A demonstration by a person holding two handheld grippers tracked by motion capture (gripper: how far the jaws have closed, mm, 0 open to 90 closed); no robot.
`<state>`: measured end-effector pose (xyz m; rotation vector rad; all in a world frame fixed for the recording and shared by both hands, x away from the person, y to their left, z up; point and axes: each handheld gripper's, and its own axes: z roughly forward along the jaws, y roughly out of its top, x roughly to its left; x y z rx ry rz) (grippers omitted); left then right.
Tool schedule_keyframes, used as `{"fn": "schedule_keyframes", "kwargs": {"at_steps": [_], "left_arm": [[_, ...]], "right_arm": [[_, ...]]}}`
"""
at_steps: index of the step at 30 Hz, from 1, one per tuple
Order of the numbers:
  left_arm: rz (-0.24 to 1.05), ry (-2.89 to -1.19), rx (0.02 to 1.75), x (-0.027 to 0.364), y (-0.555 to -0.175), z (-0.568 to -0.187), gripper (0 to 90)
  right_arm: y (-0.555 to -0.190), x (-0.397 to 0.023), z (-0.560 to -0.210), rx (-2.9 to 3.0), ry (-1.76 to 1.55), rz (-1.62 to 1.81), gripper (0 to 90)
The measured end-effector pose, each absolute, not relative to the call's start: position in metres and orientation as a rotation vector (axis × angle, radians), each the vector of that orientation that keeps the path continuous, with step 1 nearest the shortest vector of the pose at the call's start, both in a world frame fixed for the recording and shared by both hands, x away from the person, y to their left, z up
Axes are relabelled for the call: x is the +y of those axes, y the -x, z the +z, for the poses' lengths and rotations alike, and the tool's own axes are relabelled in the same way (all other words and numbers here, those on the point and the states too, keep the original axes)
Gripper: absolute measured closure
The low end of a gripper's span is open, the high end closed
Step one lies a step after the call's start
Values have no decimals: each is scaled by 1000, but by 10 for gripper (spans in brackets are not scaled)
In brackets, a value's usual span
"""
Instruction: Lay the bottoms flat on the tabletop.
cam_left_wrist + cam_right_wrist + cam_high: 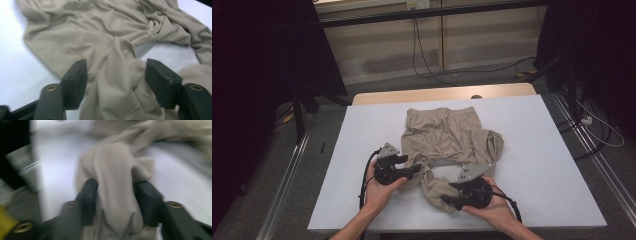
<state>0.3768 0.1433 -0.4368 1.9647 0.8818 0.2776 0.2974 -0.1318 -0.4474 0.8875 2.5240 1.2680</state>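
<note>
A pair of beige shorts (447,135) lies crumpled on the white table (537,150), waistband at the far side. My left gripper (417,170) sits at the near left leg of the shorts, held in a hand. In the left gripper view its jaws (116,75) stand apart with a ridge of cloth (120,82) lying loose between them. My right gripper (447,197) is at the near end of the twisted right leg. In the blurred right gripper view a thick bunch of cloth (117,182) fills the gap of that gripper (116,195) and touches both pads.
The white table top has bare room to the left (357,150) and right of the shorts. Its near edge (452,225) runs just below my hands. Beyond the far edge lie a wooden strip (442,94), grey floor and loose cables (422,55).
</note>
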Motion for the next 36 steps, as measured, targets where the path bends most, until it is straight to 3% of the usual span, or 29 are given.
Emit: {"fn": "schedule_keyframes", "kwargs": {"at_steps": [4,6,7,9,11,13,15,17,19,20,23,25,26,27,28,30,32,36], "left_arm": [[307,-1938,889,152,-368,-425,327],[273,-1930,848,155,-359,-418,406],[267,-1935,822,156,-353,-415,470],[236,-1954,771,157,-341,-412,624],[212,-2004,733,156,-331,-418,681],[177,-2063,728,151,-324,-430,698],[172,-2106,736,144,-324,-439,648],[184,-2132,748,136,-328,-445,549],[209,-2155,740,130,-335,-449,505],[232,-2164,741,129,-338,-451,476],[242,-2171,769,128,-345,-455,430],[249,-2175,780,130,-347,-455,419],[249,-2174,784,130,-348,-455,420],[251,-2161,790,130,-348,-455,421],[249,-2163,787,131,-348,-454,423],[233,-2145,798,132,-347,-453,436],[220,-2128,801,134,-345,-451,441],[199,-2101,794,137,-340,-447,458]], "right_arm": [[-315,-152,-443,2365,-1018,1196,364],[-317,-162,-440,2304,-1064,1188,377],[-316,-166,-437,2279,-1079,1195,422],[-310,-171,-431,2288,-1043,1244,626],[-301,-169,-425,2329,-984,1321,743],[-291,-159,-424,2406,-884,1370,770],[-286,-145,-429,2483,-829,1358,701],[-287,-131,-439,2550,-798,1304,518],[-293,-121,-450,2553,-812,1215,307],[-297,-117,-453,2553,-805,1163,256],[-309,-111,-460,2535,-792,1103,165],[-318,-108,-467,2544,-828,1089,170],[-319,-107,-468,2527,-839,1098,220],[-320,-107,-466,2537,-829,1104,337],[-318,-108,-465,2552,-819,1136,519],[-312,-107,-463,2545,-816,1144,654],[-306,-106,-461,2569,-789,1171,702],[-285,-99,-458,2664,-737,1250,710]]}}
